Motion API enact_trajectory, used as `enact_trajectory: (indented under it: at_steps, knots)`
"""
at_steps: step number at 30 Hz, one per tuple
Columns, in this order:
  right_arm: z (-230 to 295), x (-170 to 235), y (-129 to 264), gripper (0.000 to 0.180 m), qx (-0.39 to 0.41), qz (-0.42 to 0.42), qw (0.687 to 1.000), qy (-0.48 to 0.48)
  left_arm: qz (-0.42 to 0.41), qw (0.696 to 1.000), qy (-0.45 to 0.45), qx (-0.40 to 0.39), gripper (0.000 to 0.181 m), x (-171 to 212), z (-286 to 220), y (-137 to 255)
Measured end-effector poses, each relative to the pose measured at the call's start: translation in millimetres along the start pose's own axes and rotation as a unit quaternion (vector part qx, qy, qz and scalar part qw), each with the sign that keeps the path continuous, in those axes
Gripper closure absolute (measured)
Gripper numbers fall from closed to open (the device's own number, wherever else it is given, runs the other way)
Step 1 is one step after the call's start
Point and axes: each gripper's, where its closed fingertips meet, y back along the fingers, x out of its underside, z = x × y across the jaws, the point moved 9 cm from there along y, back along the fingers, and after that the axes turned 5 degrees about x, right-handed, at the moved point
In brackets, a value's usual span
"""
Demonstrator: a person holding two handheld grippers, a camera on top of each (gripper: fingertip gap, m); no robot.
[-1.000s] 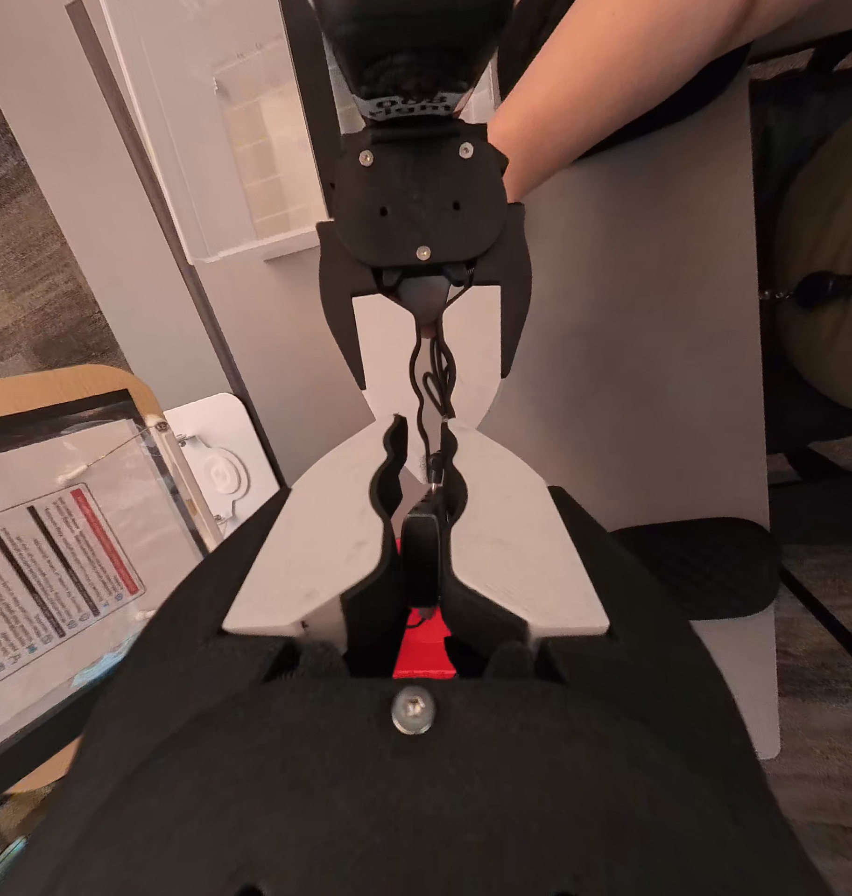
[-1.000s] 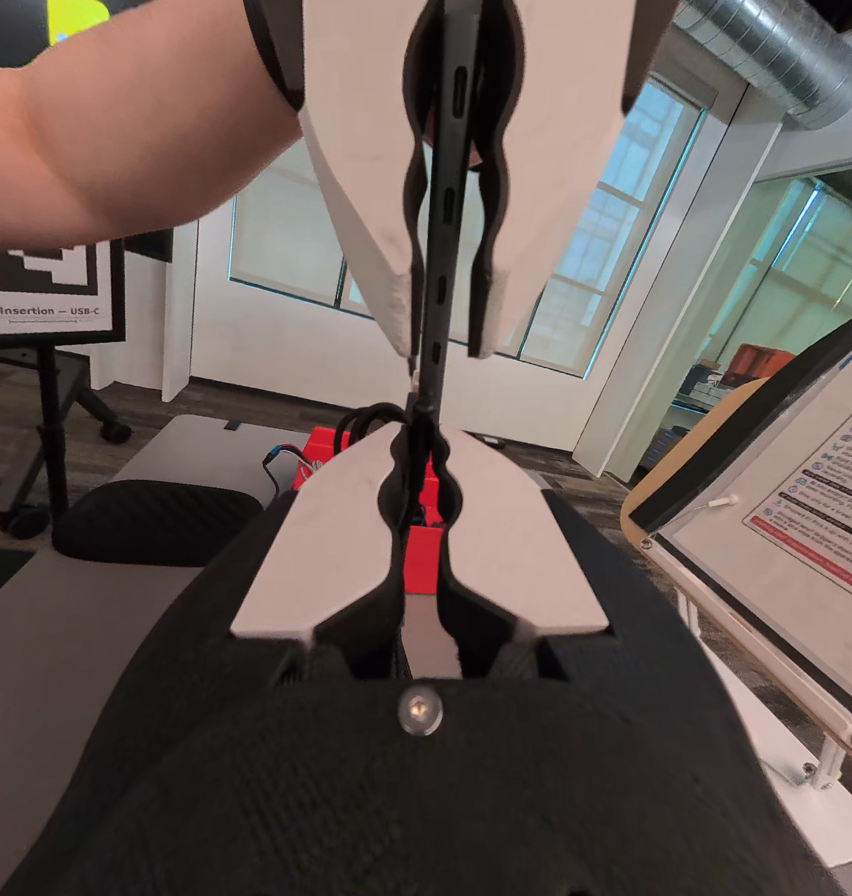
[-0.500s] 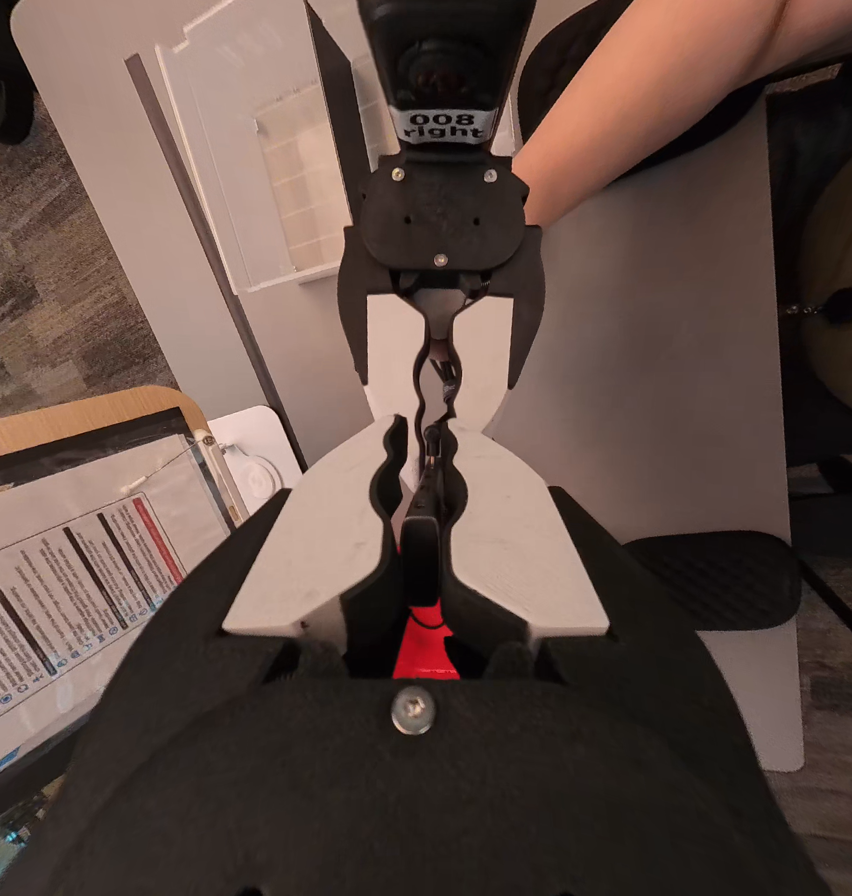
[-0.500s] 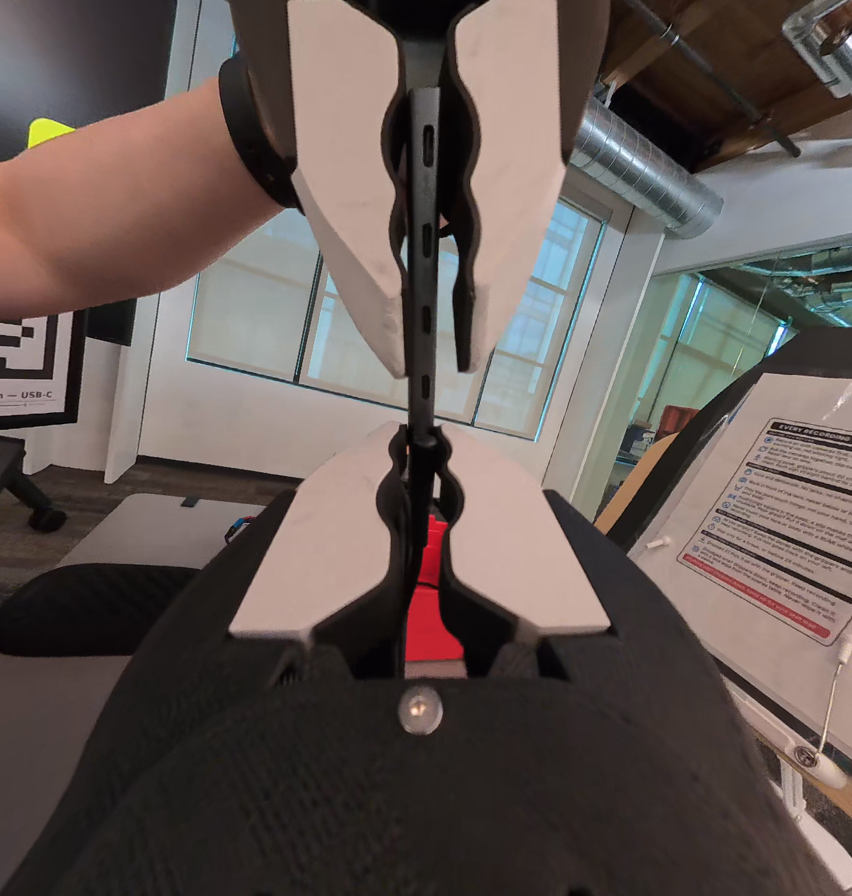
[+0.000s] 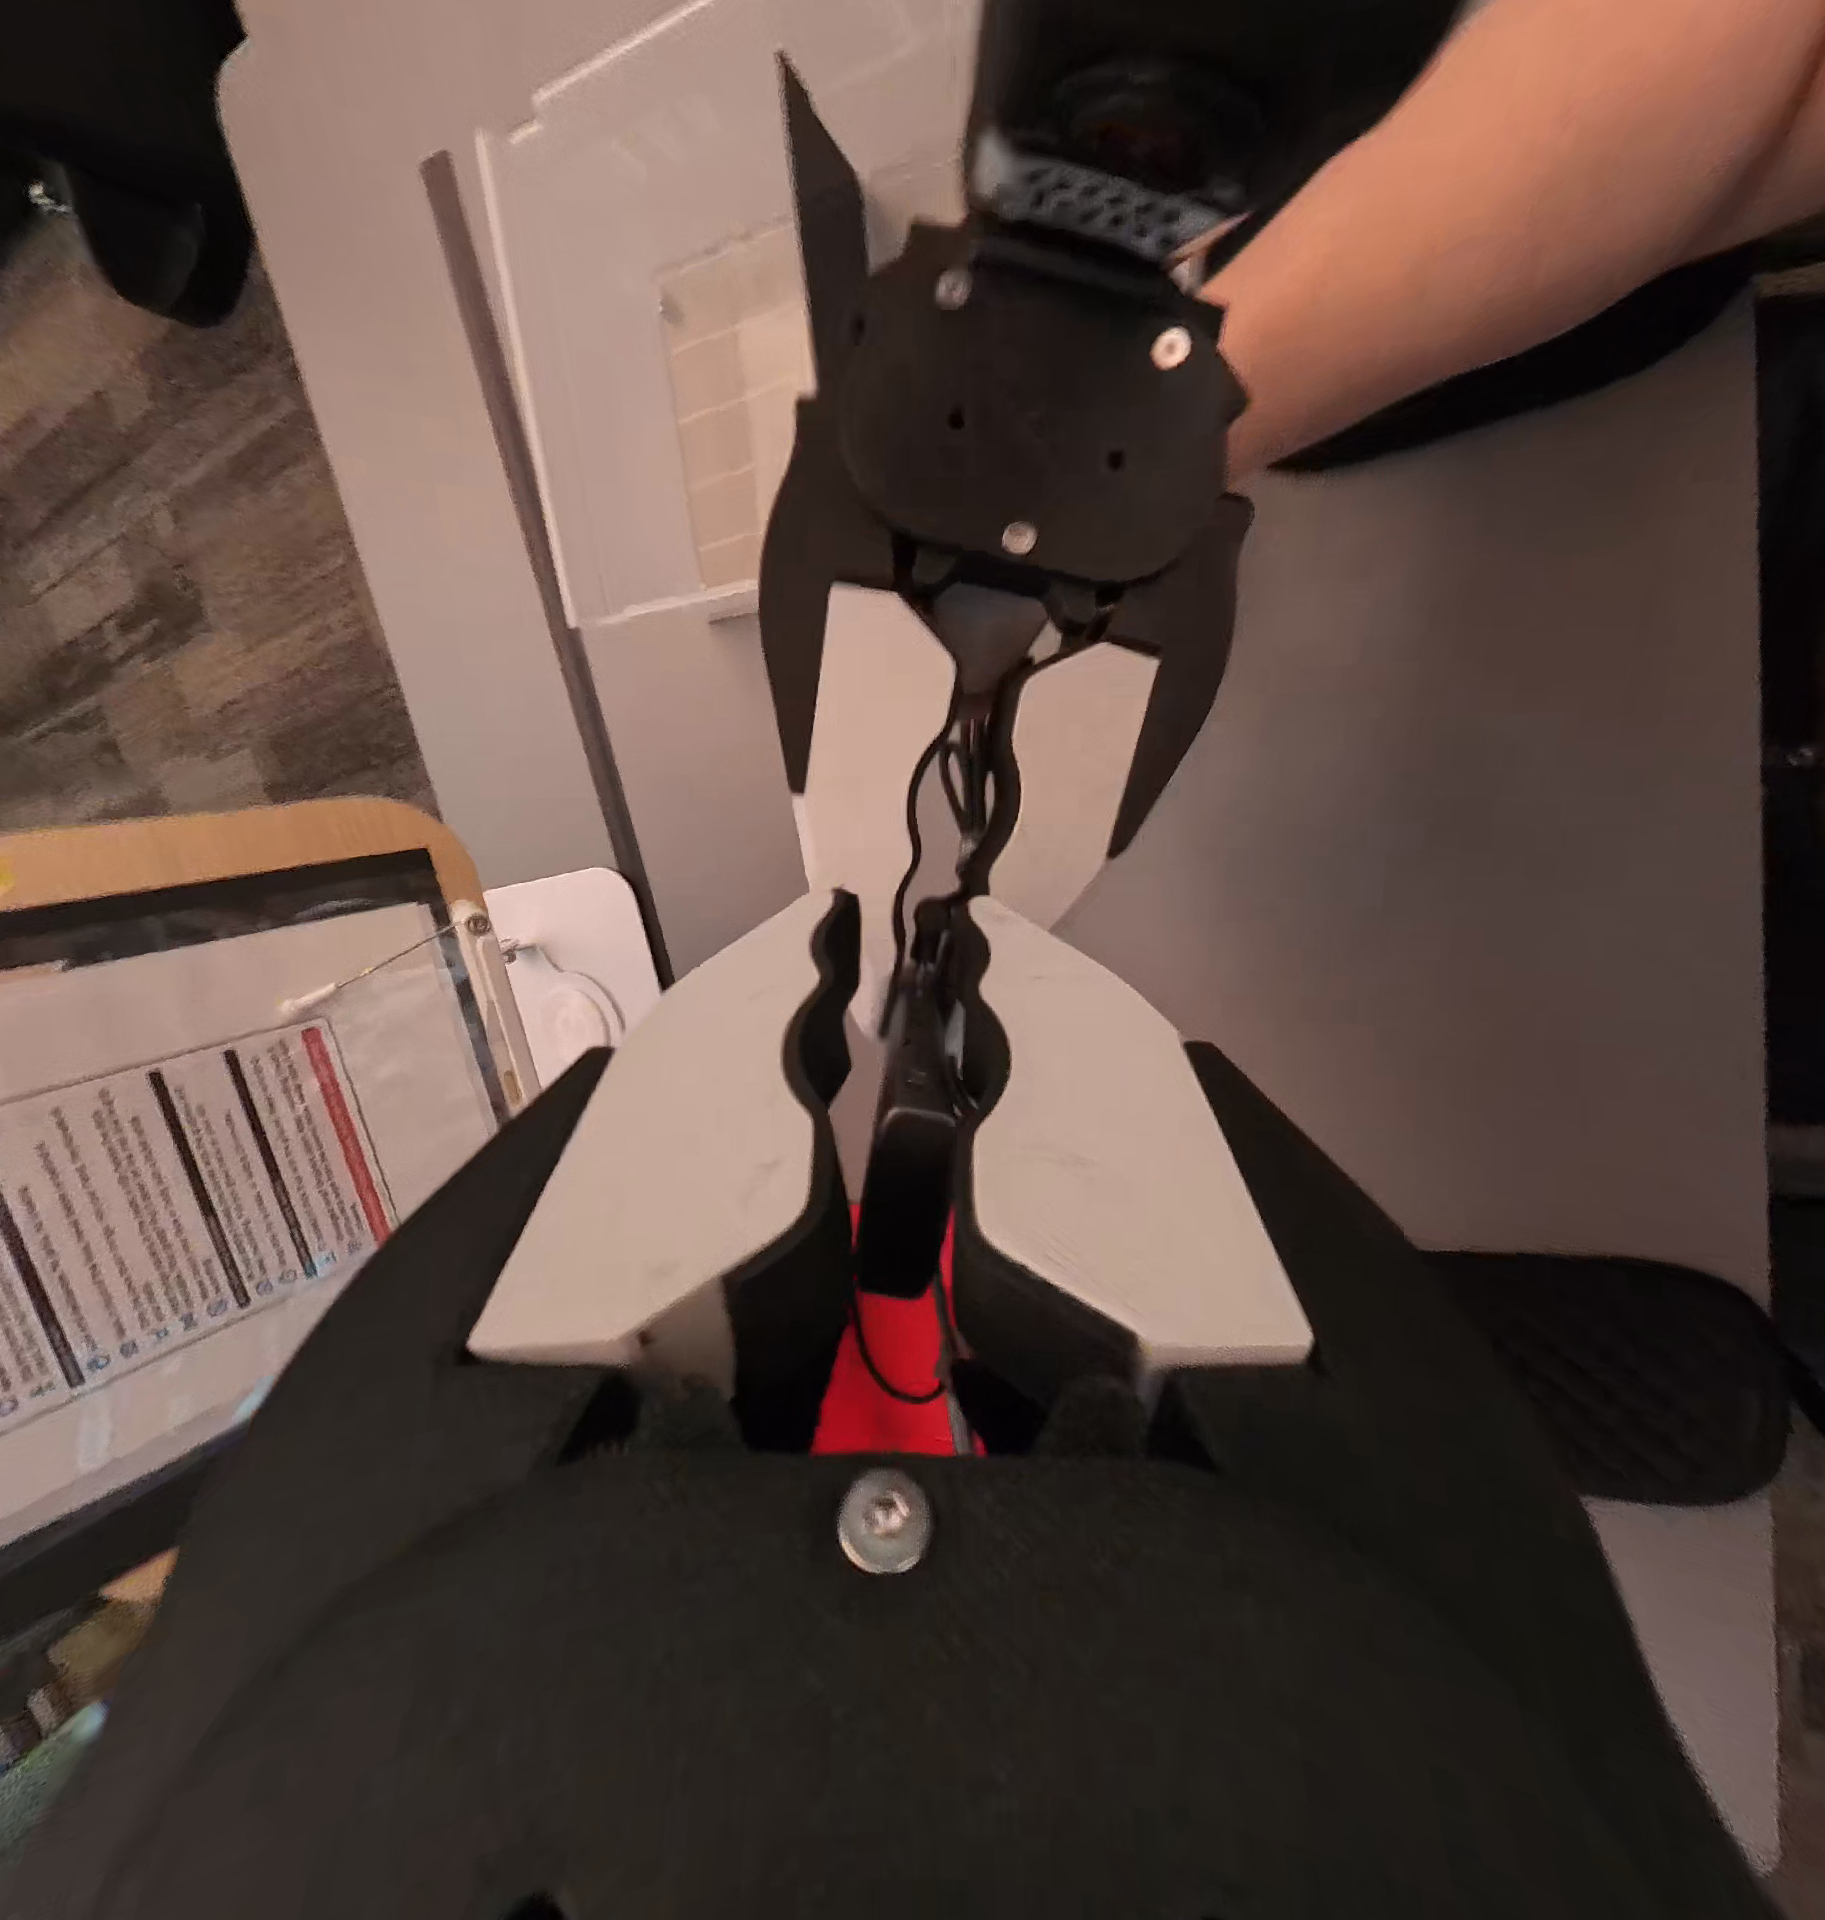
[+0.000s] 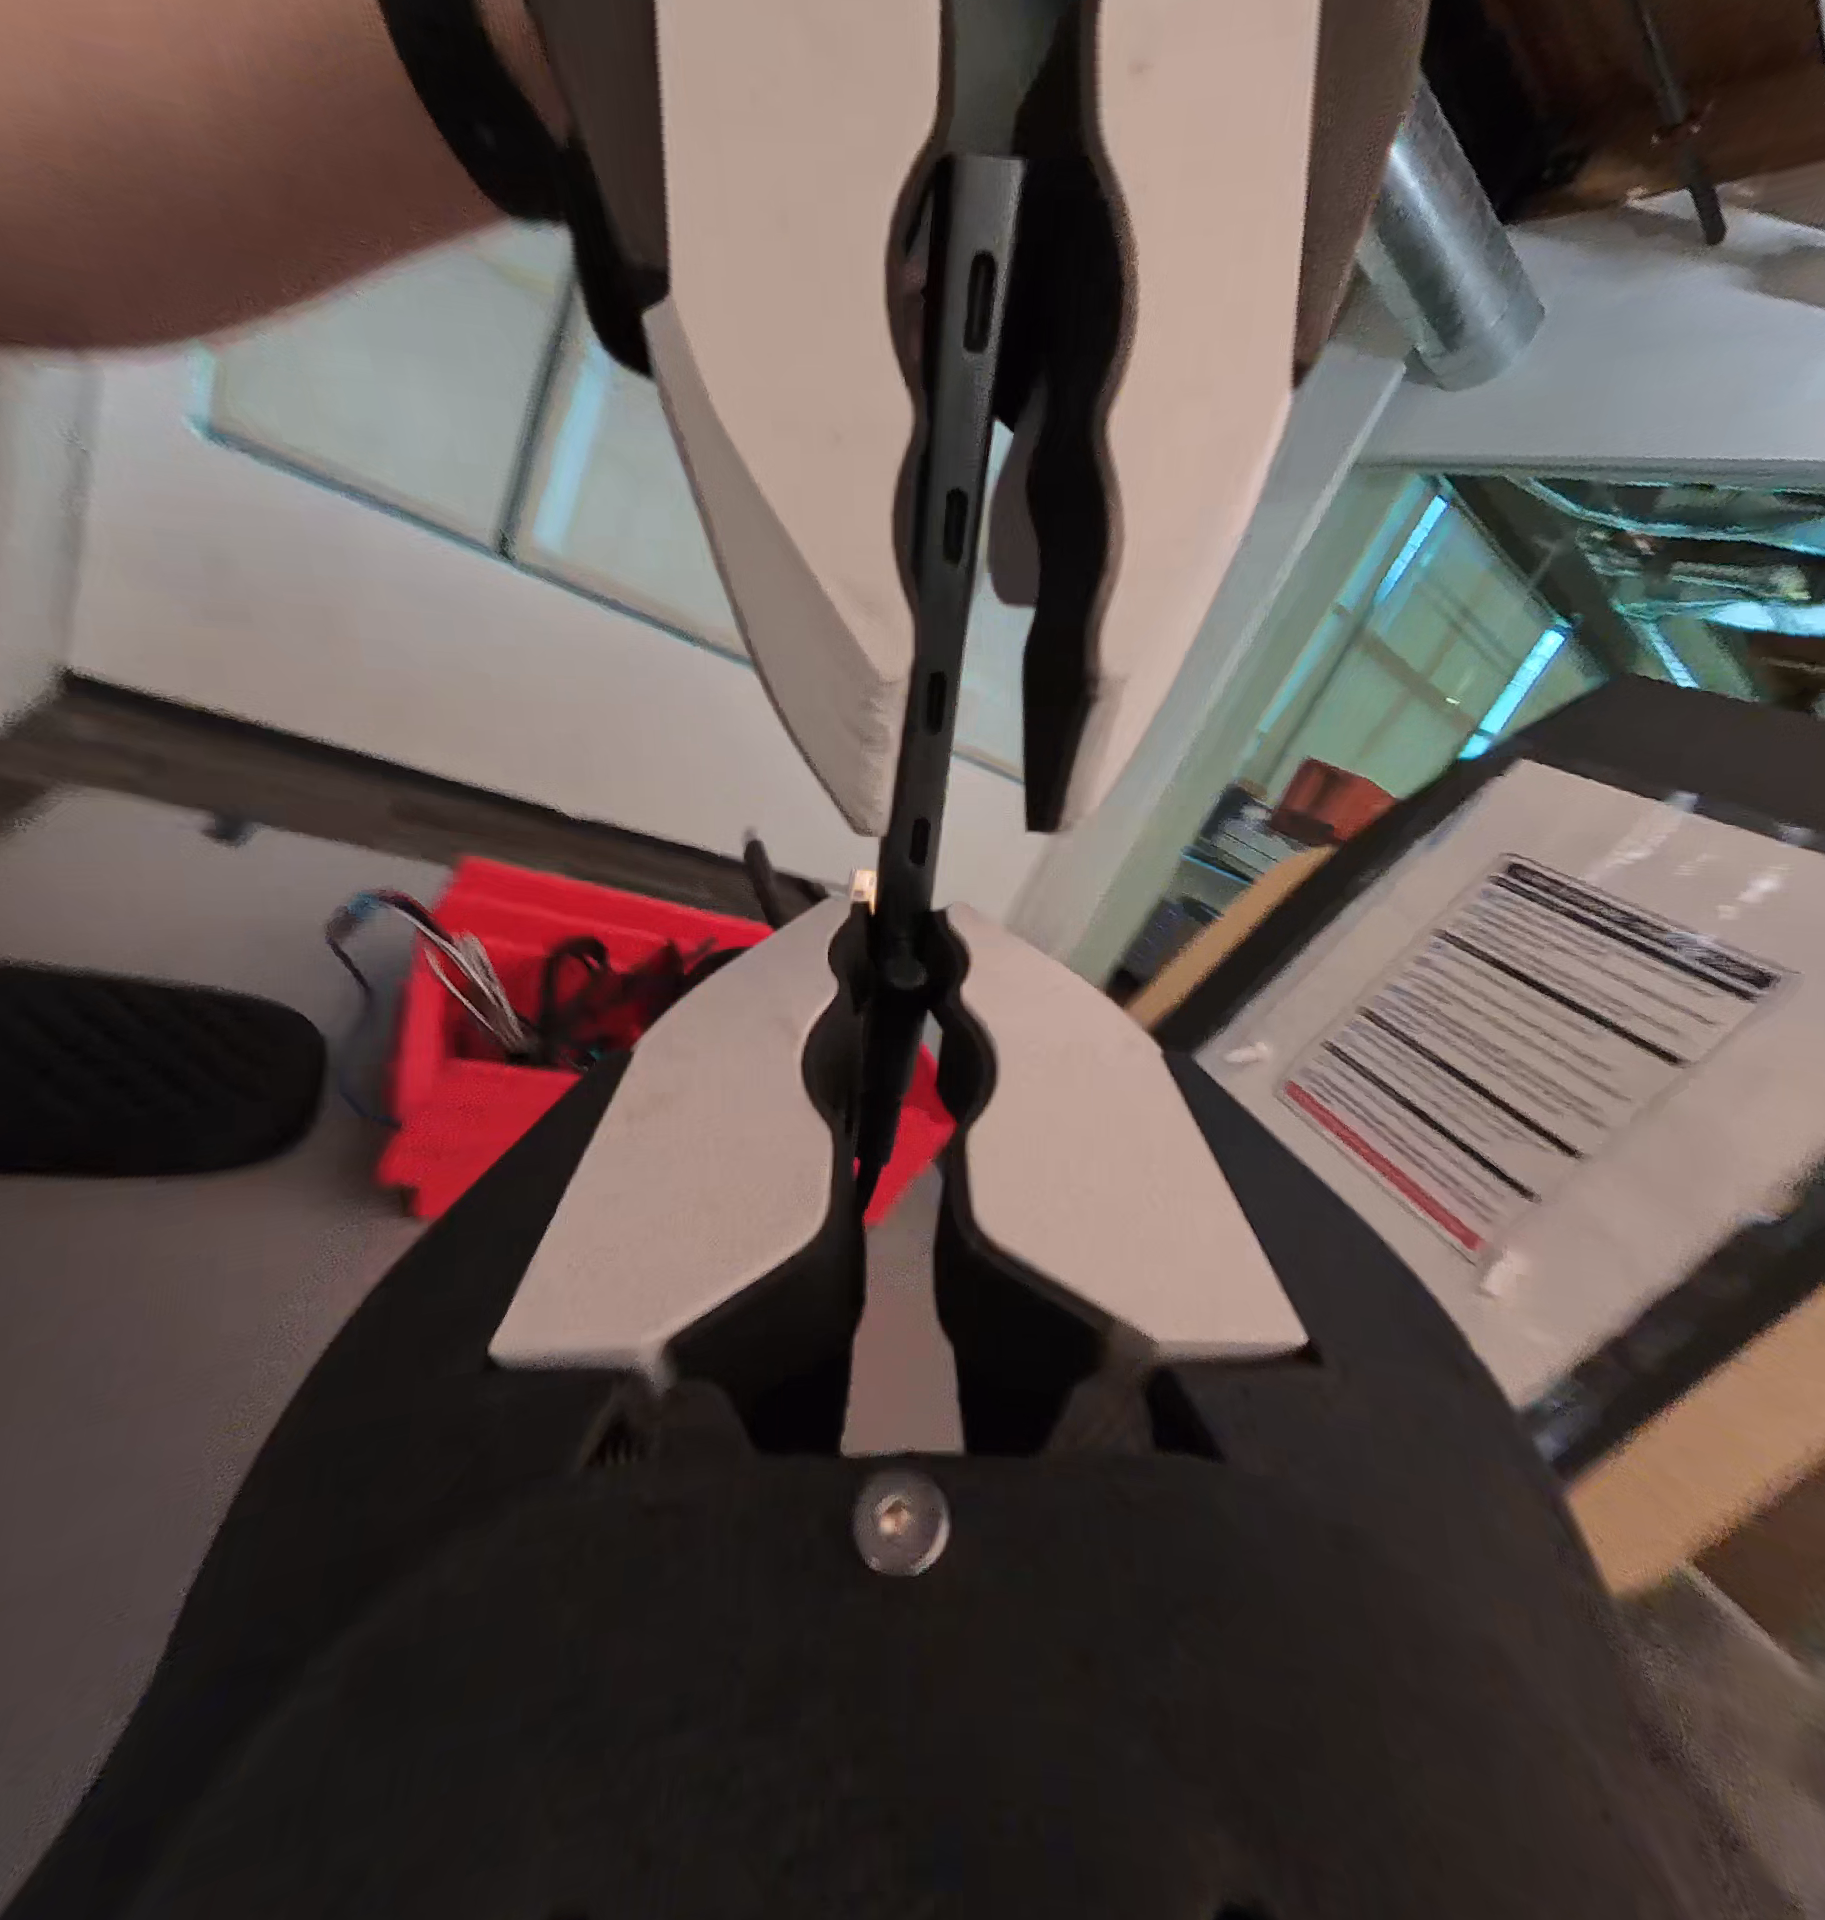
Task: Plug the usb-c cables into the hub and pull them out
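My left gripper (image 5: 908, 914) is shut on a thin black hub (image 5: 903, 1184), held edge-on and leaning towards its right finger. My right gripper (image 5: 965, 873) faces it tip to tip, with a thin black usb-c cable (image 5: 923, 790) looping between its fingers. In the right wrist view my right gripper (image 6: 903, 914) is shut on the cable's black plug (image 6: 903, 971). The plug meets the lower end of the hub (image 6: 949, 540), whose edge shows a row of ports. The left gripper (image 6: 955, 821) hangs from above. I cannot tell whether the plug is seated in a port.
A red box (image 6: 492, 1081) with loose cables stands on the grey table (image 6: 108, 1299), next to a black pad (image 6: 108, 1081). A laminated sheet on a stand (image 6: 1510, 1049) is at the right. The person's forearms (image 5: 1510, 208) reach in behind each gripper. My hands' fingertips stand some 5 cm from each other.
The right gripper has come closer and tilted in the left wrist view. The right wrist view has swung down, showing the red box and table. The hub now leans in the left gripper.
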Motion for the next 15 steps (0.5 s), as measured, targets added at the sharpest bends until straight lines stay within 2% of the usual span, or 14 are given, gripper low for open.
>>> enact_trajectory:
  at_steps: [3,5,7,9,11,13,15]
  knots:
    - [0.0,0.7,-0.3,0.169,0.049,0.072,0.991,0.104,-0.042,0.998,0.032,-0.021,0.148,16.5,-4.1,2.3]
    - [2.4,3.1,-2.3,0.169,0.082,0.117,0.973,0.182,-0.09,0.993,0.066,-0.042,0.129,30.0,-4.7,7.6]
    - [7.0,7.2,-5.8,0.169,0.108,0.148,0.951,0.251,-0.152,0.98,0.121,-0.049,0.118,45.6,-4.3,12.7]
    - [13.6,13.9,-11.5,0.169,0.121,0.166,0.931,0.302,-0.205,0.958,0.194,-0.047,0.116,62.8,-1.3,13.7]
    - [21.3,23.0,-18.1,0.169,0.13,0.18,0.91,0.351,-0.237,0.934,0.266,-0.009,0.112,78.1,1.2,6.9]
    - [29.6,32.5,-24.4,0.17,0.132,0.191,0.889,0.396,-0.243,0.918,0.313,0.009,0.106,90.0,2.8,-5.6]
    - [37.0,40.8,-30.0,0.17,0.128,0.197,0.875,0.424,-0.219,0.919,0.329,-0.002,0.107,101.0,1.6,-20.8]
